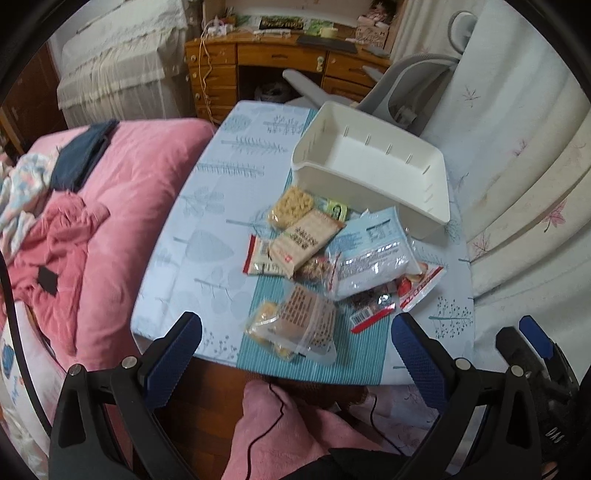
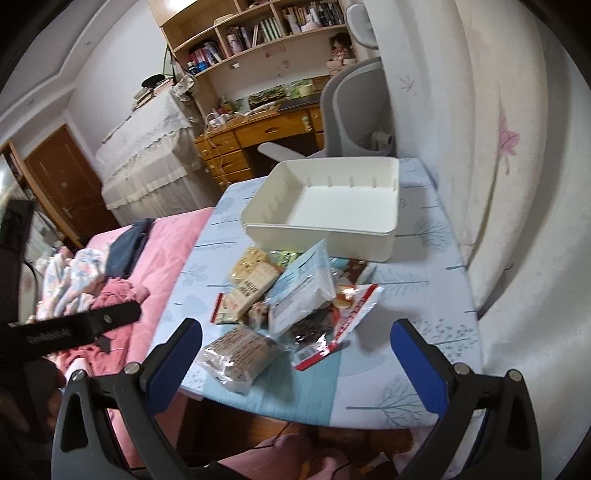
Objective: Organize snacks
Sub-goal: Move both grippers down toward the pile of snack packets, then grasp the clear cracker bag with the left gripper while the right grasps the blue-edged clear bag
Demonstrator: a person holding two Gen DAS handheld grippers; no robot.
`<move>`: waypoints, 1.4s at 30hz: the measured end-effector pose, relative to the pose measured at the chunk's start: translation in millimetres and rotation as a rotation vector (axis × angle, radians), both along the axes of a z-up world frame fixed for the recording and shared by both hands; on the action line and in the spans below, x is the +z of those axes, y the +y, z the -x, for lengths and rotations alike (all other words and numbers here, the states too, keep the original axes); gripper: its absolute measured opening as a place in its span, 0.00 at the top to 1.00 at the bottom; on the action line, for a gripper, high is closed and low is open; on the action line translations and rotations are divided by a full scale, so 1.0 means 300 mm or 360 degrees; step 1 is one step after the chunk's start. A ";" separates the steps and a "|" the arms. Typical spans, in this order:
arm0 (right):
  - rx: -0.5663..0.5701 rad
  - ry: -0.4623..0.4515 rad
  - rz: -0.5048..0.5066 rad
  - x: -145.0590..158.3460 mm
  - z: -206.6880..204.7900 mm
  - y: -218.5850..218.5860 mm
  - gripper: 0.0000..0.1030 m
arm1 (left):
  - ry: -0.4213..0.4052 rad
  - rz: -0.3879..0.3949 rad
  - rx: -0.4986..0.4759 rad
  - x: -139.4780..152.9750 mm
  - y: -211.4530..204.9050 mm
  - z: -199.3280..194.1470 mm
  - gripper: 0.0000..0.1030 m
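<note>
Snacks (image 1: 314,258) lie piled ahead of both released claws, left claw (image 1: 295,343) and right claw (image 2: 295,347), beside the bin (image 1: 436,192).

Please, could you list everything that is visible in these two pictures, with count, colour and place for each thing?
storage bin: one, white, empty, far part of the table.
snack packets: a loose pile, exact count unclear; beige, pale blue, clear, red-edged; on the table, in front of the bin.
table: one, pale blue tree-print cloth, centre.
bed: one, pink cover, with clothes on it, left of the table.
desk: one, wooden, cluttered, behind the table.
chair: one, grey, at the desk.
bookshelf: one, wooden, above the desk.
curtain: one, white with pink leaves, right side.
left gripper: one, black with blue pads, open, holding nothing.
right gripper: one, same colours, open, holding nothing.
</note>
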State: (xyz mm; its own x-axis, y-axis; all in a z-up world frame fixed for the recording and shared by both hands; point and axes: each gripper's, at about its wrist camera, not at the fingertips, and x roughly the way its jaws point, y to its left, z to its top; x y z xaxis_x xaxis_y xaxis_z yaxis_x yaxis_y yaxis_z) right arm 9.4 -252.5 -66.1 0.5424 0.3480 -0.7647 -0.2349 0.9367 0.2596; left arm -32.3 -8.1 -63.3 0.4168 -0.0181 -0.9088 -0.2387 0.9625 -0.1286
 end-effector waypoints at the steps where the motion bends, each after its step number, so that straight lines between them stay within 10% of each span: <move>1: 0.0011 0.0023 -0.0054 -0.008 -0.007 -0.003 0.01 | 0.0019 0.0012 0.0005 -0.017 0.003 0.000 0.01; 16: -0.0119 0.0532 -0.0513 -0.181 -0.162 -0.038 0.09 | 0.0335 0.0175 -0.0074 -0.283 -0.010 -0.106 0.01; 27: -0.0318 0.0838 -0.0751 -0.313 -0.327 -0.014 0.14 | 0.0856 0.0145 -0.0245 -0.501 -0.057 -0.286 0.01; 42: -0.0574 0.1269 -0.0792 -0.599 -0.491 0.108 0.30 | 0.1319 0.0112 -0.0493 -0.768 -0.099 -0.446 0.07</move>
State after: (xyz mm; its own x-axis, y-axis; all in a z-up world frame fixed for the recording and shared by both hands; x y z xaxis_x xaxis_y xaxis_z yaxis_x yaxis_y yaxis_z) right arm 156.8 -220.0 -245.6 0.0718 0.6425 -0.7629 0.4541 0.6599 0.5985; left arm 101.5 -37.9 -293.5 -0.4077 -0.0878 -0.9089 -0.0112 0.9958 -0.0911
